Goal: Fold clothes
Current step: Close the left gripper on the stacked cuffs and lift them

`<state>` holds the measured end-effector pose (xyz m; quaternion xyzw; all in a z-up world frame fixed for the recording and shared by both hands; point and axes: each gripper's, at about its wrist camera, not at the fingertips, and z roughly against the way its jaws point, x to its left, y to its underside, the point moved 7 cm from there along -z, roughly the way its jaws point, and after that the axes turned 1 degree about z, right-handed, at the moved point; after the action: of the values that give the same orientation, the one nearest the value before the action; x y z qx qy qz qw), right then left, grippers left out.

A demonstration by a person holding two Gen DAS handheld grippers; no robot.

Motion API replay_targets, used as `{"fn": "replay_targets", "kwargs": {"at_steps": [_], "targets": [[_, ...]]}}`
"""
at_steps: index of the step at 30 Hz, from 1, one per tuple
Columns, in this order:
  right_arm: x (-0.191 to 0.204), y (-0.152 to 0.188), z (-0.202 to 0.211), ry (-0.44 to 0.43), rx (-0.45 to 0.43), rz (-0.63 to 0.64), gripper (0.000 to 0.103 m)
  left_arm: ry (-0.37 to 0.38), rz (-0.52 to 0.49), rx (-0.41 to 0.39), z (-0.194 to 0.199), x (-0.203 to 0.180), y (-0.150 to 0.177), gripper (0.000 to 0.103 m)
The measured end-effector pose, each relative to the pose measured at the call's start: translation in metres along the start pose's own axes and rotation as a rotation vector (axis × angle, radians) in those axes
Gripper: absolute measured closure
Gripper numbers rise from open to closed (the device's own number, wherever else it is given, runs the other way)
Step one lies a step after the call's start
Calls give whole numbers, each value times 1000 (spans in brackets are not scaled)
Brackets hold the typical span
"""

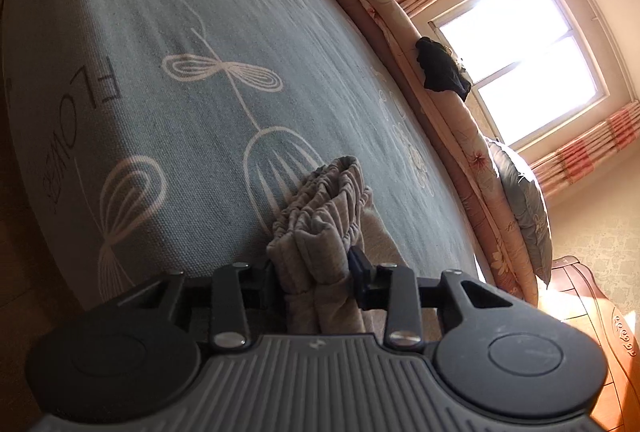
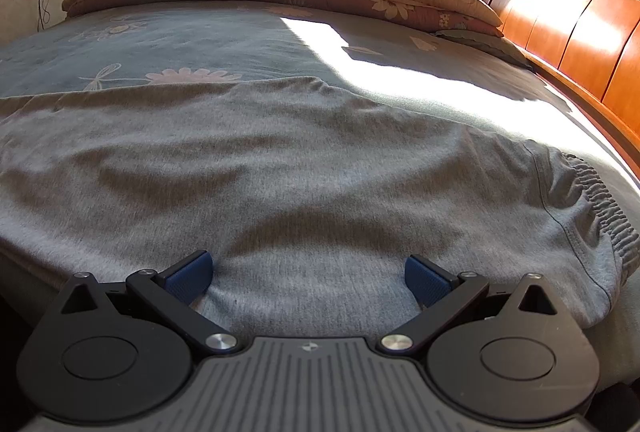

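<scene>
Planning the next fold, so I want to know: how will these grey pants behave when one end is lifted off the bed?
Likely floppy: the grey pants lie in soft ripples on the bed, and the end bunched in the left gripper folds on itself. Probably light, thin knit. The elastic waistband may stay puckered. The right gripper stands open over the cloth.
</scene>
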<state>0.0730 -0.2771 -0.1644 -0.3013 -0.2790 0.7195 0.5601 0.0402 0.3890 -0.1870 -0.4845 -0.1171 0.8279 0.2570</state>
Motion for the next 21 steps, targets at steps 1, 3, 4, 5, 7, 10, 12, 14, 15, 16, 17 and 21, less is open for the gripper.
{"fn": "replay_targets", "kwargs": {"at_steps": [1, 3, 4, 5, 7, 10, 12, 14, 15, 16, 17, 21], "targets": [[0, 0, 0, 0, -1, 1, 0, -18, -12, 6, 1, -2, 0, 72], [0, 0, 0, -1, -2, 2, 0, -62, -35, 18, 0, -7, 0, 74], [0, 0, 0, -1, -2, 2, 0, -90, -51, 24, 0, -11, -1, 75], [0, 0, 0, -2, -3, 3, 0, -122, -75, 29, 0, -15, -1, 75], [0, 0, 0, -3, -4, 5, 0, -180, -130, 37, 1, -25, 0, 75], [0, 0, 0, -8, -5, 8, 0, -191, -190, 27, 8, -42, 0, 76], [0, 0, 0, -10, -7, 13, 0, -169, -216, 17, 15, -57, -1, 76], [0, -1, 1, -8, -11, 22, 0, -151, -247, 14, 19, -72, 0, 77], [1, -1, 2, -4, -14, 26, 0, -141, -267, 13, 21, -81, 2, 77], [2, -3, 4, 6, -27, 36, 0, -132, -289, 13, 24, -90, 3, 77], [3, -4, 7, 22, -48, 53, 0, -118, -305, 13, 25, -99, 5, 77], [15, -13, 23, 81, -140, 156, 0, -64, -362, 23, 28, -132, 16, 77]]}}
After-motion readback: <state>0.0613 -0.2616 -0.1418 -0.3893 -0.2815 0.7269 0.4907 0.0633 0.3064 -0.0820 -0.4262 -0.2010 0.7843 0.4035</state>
